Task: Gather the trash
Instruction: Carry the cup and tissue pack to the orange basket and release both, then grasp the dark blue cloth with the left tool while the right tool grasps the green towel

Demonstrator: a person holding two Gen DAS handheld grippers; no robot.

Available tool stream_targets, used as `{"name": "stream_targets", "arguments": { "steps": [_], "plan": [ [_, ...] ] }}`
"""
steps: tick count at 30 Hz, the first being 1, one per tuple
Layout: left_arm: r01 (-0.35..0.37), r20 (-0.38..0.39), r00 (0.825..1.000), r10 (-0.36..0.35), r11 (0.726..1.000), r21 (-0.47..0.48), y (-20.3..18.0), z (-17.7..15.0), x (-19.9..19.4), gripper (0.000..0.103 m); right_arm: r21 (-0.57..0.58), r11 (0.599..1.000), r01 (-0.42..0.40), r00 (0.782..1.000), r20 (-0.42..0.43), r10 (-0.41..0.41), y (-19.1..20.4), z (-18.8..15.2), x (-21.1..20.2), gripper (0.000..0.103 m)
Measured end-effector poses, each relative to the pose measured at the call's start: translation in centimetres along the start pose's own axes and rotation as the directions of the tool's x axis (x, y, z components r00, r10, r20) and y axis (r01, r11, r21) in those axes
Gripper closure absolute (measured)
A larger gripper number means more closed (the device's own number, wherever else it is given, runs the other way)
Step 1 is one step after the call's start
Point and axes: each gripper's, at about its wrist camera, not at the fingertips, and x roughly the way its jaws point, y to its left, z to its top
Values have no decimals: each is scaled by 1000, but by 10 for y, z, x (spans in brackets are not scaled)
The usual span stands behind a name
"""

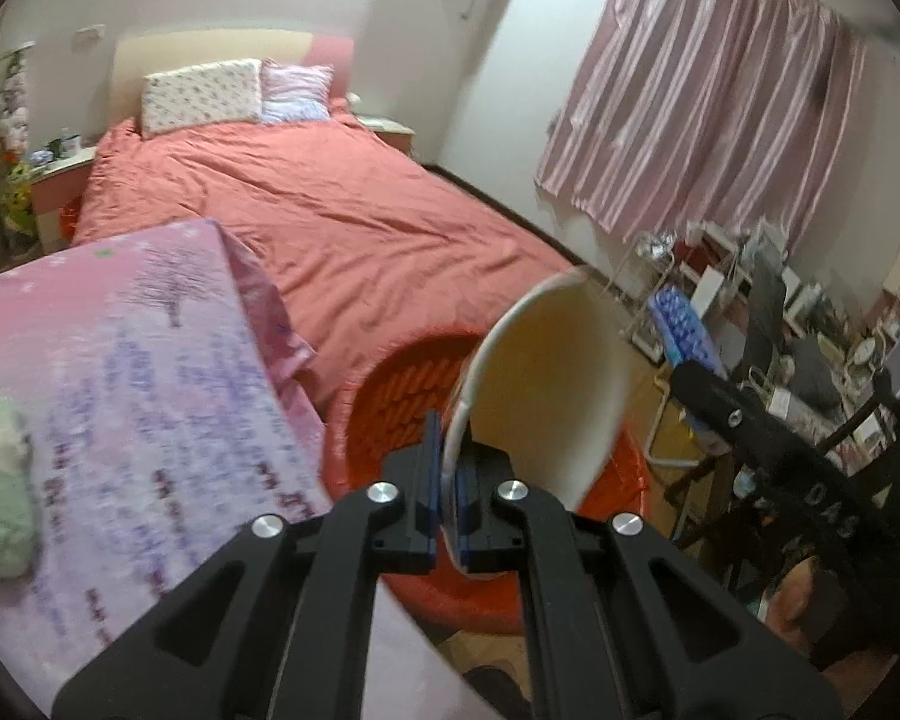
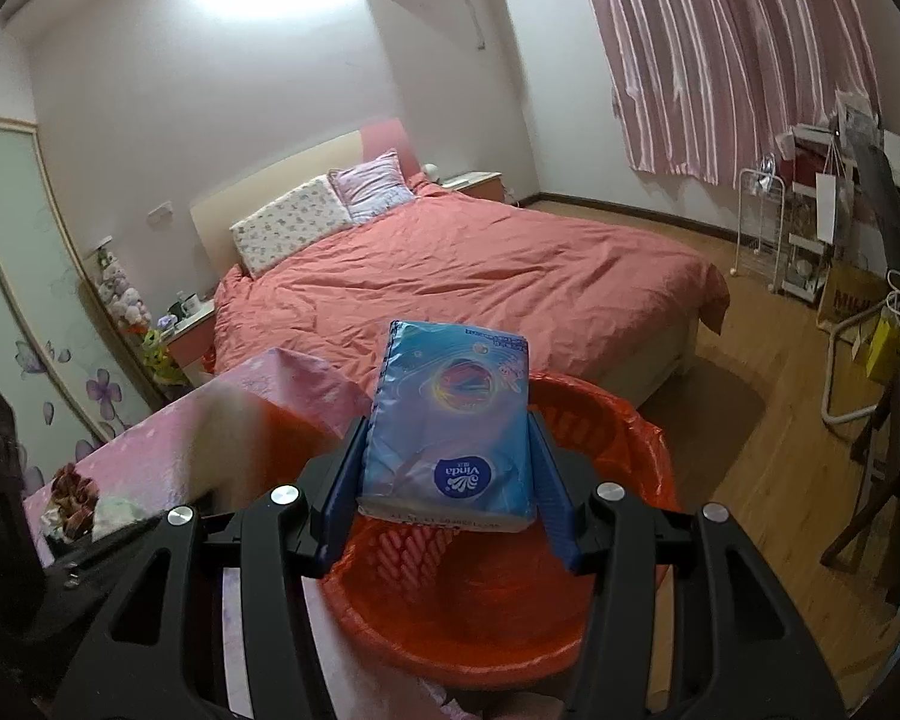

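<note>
So both sets of jaws are loaded right now. The left gripper (image 1: pixel 448 480) is clamped on the rim wall of a white paper cup (image 1: pixel 546 384), one pad inside and one outside, cup tipped with its mouth facing the camera. The right gripper (image 2: pixel 450 480) is squeezing a blue tissue pack (image 2: pixel 450 420) across its width, held flat and level.

Both items hang right over the orange trash basket (image 2: pixel 648 450), which sits on the floor, just beside the desk (image 1: pixel 120 360) with the pink cloth, the bed (image 2: pixel 480 276) behind it.

Imo the step here is the drop. I'd keep each item over the middle of the opening, not the rim, then let go one at a time so they don't knock each other out. The cup is light and tilted, so it could bounce off the liner edge; lower it first.

Count: one cup, one tissue pack, one basket, two grippers. Some crumpled stuff sits on the desk, too blurry to count.
</note>
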Motion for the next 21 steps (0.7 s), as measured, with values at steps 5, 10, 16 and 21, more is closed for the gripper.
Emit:
{"name": "stream_targets", "arguments": {
  "steps": [5, 10, 16, 21],
  "plan": [
    [-41, -57, 998, 41, 999, 2, 8, -4, 42, 61, 40, 999, -21, 999, -39, 23, -18, -4, 24, 42],
    [-77, -61, 995, 76, 997, -11, 28, -18, 33, 47, 46, 999, -18, 998, -65, 21, -22, -13, 21, 35],
    [-150, -32, 988, 150, 989, 14, 50, -37, -8, 33, 28, 1000, -15, 997, -78, 17, -16, -15, 9, 33],
    [-258, 23, 966, 258, 966, 31, 76, -58, -55, 25, -18, 1000, -22, 995, -95, 20, 3, -20, 1, 32]
  ]
}}
